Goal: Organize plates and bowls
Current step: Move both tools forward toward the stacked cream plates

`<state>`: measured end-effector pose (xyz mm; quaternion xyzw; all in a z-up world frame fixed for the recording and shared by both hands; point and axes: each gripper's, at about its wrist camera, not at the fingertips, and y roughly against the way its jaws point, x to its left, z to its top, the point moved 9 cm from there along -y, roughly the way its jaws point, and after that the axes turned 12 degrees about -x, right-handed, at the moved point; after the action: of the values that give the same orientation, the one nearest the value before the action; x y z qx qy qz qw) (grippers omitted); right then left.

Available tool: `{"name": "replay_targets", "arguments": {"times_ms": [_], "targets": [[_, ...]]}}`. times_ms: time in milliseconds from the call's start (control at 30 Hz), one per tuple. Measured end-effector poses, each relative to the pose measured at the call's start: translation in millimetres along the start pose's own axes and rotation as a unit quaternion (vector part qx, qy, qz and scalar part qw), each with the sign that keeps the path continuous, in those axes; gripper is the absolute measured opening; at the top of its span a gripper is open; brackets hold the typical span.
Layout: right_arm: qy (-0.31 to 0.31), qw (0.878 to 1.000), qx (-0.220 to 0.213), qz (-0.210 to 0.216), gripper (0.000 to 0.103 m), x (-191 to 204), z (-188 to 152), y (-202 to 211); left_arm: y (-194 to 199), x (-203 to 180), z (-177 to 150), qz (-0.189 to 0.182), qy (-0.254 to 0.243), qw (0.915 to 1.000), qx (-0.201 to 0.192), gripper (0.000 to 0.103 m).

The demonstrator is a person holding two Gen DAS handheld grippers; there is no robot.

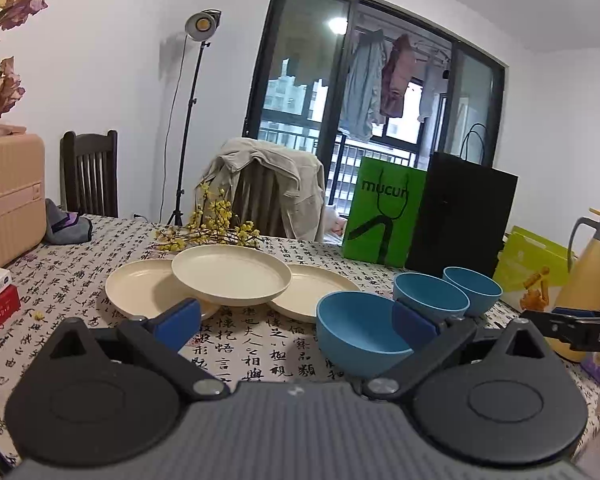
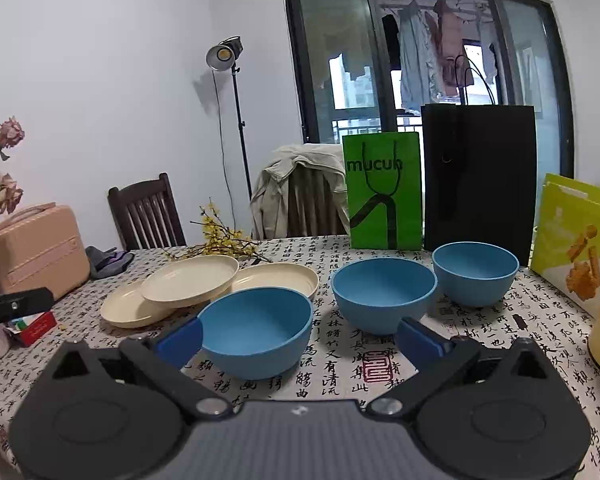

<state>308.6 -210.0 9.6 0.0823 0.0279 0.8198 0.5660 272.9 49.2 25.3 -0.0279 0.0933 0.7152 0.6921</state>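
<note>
Three blue bowls on the patterned tablecloth (image 2: pixel 480 328), in a row running back and right from the nearest bowl (image 2: pixel 256 330) to the middle bowl (image 2: pixel 384 294) and far bowl (image 2: pixel 476 274); three cream plates (image 2: pixel 190 280) left of the nearest bowl, top one propped tilted across the other two. Right gripper (image 2: pixel 298 334) nearer the bowls, low and level, jaws spread wide and empty, nearest bowl just ahead between the fingers. Left gripper (image 1: pixel 296 326) likewise spread and empty, facing the gap between plates and nearest bowl.
</note>
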Motion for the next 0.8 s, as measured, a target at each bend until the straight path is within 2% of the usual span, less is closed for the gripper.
{"name": "replay_targets", "arguments": {"times_ms": [233, 433, 800], "targets": [[0.021, 1.000, -0.005, -0.016, 0.103, 17, 1, 5, 8, 17, 0, -0.003, 0.008, 0.9999, -0.010, 0.103], [0.020, 1.000, -0.002, -0.008, 0.103, 24, 3, 2, 9, 31, 1, 0.008, 0.023, 0.9996, -0.017, 0.103], [0.006, 1.000, 0.024, 0.010, 0.103, 34, 2, -33, -13, 51, 8, 0.042, 0.011, 0.9990, -0.009, 0.103]]}}
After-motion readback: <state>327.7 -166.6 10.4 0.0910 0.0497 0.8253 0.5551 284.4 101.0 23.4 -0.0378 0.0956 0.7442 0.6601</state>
